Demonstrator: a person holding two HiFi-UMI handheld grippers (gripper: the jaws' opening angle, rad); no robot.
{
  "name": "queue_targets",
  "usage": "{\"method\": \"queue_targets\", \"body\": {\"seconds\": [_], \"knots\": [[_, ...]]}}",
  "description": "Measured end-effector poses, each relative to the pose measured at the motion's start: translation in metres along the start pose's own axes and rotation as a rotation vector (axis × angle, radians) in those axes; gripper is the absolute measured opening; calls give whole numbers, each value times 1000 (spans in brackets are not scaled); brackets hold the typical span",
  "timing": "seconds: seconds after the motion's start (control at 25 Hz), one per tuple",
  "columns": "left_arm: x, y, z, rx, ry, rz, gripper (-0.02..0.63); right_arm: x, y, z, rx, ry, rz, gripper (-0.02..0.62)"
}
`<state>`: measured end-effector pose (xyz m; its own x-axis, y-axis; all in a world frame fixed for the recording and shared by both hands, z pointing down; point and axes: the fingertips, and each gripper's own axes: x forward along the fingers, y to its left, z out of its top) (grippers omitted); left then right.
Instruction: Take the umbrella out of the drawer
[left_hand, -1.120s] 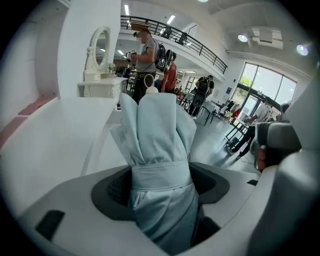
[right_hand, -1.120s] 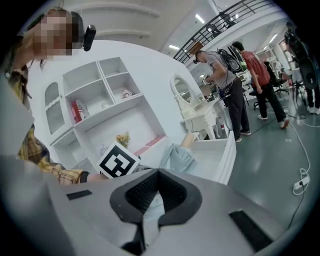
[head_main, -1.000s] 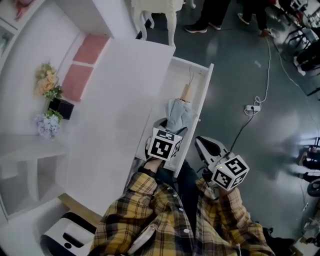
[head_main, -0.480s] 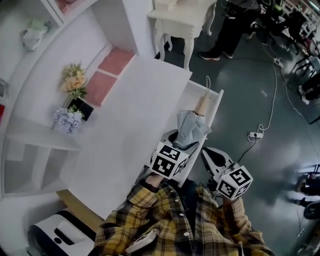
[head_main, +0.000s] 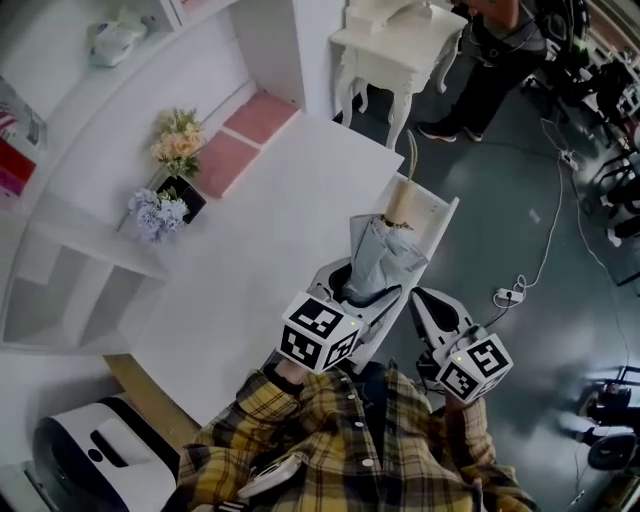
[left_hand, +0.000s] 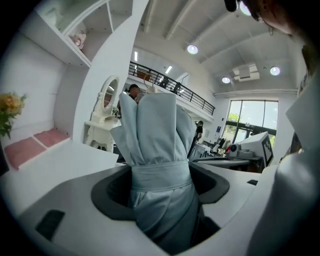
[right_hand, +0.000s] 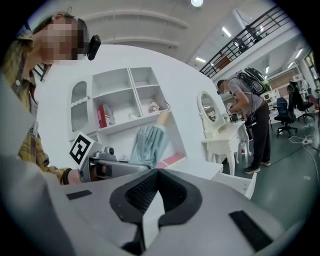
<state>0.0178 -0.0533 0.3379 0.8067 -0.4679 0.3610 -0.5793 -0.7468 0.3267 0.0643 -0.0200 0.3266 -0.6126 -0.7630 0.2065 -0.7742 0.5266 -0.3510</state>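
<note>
The umbrella (head_main: 383, 258) was folded, pale blue-grey with a strap wound round its cloth, and it sat in my left gripper (head_main: 358, 292), whose jaws stood wide and pinched the bundle on either side just below that strap. It was up in the air over the open drawer (head_main: 436, 214), tilted with its tan handle (head_main: 404, 201) pointing away from me and upward, a thin cord looping off the end. In the left gripper view the cloth (left_hand: 157, 145) filled the gap between the pads of the left gripper (left_hand: 161, 192) and rose well above them. My right gripper (head_main: 428, 312) hung just beside the left, over the floor, its jaws pressed together with nothing in them; its own view showed the right gripper (right_hand: 151, 200) with pads meeting, and beyond them the umbrella (right_hand: 149, 145) standing slantwise out of the other gripper. The drawer jutted from the edge of a white desk (head_main: 250, 240). At the far side of the desk stood two bunches of flowers (head_main: 178, 142) and two pink cushions (head_main: 262, 115). Past the desk stood a white dressing table (head_main: 400, 40) with a person (head_main: 490, 70) beside it, and a cable (head_main: 540, 240) lay on the grey floor (head_main: 560, 330).
</note>
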Motion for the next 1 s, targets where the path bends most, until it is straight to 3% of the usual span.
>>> {"method": "queue_targets", "body": {"seconds": [0.28,0.56,1.0], "knots": [[-30,-8,23,26,-87,-8,331,6,9,24,-46,-25,38,17],[-39,-10,28,55,-64,-19,331,14,9,41,-51,-29,61,17],[-37,-8,19,39,-61,-65,331,20,6,30,-47,-21,49,17]]}}
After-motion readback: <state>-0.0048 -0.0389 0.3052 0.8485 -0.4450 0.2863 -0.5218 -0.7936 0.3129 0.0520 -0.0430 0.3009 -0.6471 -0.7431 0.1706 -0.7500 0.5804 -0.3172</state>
